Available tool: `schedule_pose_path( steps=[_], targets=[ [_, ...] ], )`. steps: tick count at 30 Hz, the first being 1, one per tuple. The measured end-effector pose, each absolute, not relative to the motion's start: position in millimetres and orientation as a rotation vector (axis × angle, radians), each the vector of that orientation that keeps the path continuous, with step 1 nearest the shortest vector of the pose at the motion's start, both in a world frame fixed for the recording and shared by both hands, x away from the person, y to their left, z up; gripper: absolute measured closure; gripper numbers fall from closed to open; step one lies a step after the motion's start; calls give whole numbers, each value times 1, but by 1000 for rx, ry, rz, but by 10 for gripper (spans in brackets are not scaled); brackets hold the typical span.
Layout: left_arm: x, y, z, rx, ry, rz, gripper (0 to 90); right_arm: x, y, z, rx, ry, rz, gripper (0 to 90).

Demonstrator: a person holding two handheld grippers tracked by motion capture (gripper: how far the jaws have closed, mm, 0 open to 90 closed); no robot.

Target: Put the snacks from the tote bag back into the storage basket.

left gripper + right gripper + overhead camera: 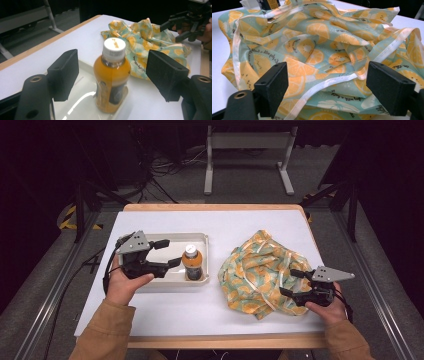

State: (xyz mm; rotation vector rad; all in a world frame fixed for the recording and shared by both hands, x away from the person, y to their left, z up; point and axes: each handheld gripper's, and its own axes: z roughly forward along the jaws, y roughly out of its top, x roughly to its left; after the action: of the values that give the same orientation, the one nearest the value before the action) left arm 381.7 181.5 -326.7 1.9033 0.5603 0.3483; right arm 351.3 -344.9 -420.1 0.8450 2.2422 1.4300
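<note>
An orange-drink bottle (192,262) with a white cap stands upright at the right end of a white tray (165,281). My left gripper (169,253) hovers over the tray just left of the bottle, open and holding nothing. In the left gripper view the bottle (111,75) stands just beyond the wide-apart jaws of my left gripper (115,72), untouched. A crumpled bag (260,272) printed with orange slices lies right of the tray. My right gripper (291,283) is open at the bag's right edge. In the right gripper view the bag (317,45) lies just past my right gripper (329,87).
The white table top (165,320) has a wooden rim, with dark floor, cables and a metal stand (247,142) beyond its far edge. Bare table lies along the front and between tray and bag.
</note>
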Motion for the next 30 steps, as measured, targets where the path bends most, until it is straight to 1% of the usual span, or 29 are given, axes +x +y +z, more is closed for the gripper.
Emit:
schedule_pose_path(
  steps=[5,13,15,24,27,30],
  targets=[
    [372,196,-329,1885,587,343,260,351,-345,-420,843,2240,1427,185],
    [357,215,-337,1879,603,355,206,350,-346,-420,844,2236,1424,183],
    [354,217,-339,1897,614,382,208,350,-346,-420,843,2236,1424,183],
    [344,229,-357,1896,644,362,209,348,-347,-420,842,2236,1413,181],
    [342,233,-365,1889,668,384,208,348,-347,-420,839,2236,1405,179],
    [340,233,-374,1883,677,372,205,347,-347,-420,835,2236,1401,177]
  ],
)
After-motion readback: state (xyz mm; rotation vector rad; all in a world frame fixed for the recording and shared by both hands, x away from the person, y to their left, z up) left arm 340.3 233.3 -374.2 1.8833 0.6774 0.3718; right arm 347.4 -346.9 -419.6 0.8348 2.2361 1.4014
